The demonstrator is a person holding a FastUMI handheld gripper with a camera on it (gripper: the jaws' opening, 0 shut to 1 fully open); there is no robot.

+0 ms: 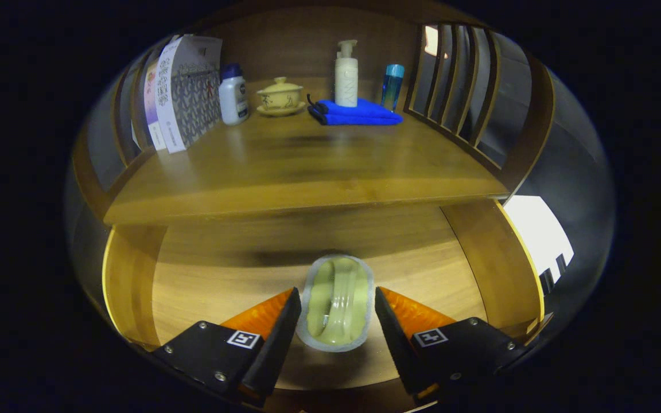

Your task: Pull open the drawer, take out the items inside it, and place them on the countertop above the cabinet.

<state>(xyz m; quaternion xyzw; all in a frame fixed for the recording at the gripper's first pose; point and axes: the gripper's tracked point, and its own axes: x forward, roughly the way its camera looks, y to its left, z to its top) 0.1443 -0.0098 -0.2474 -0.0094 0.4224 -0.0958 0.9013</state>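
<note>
Tool [336,312] fingers flank green packet [337,304] in open drawer [221,269]; grip uncertain; long axis points ahead.

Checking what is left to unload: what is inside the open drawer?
One pale green packet lies on the drawer floor, between the gripper fingers, which look open beside it. The drawer's back part is covered by the countertop.
</note>
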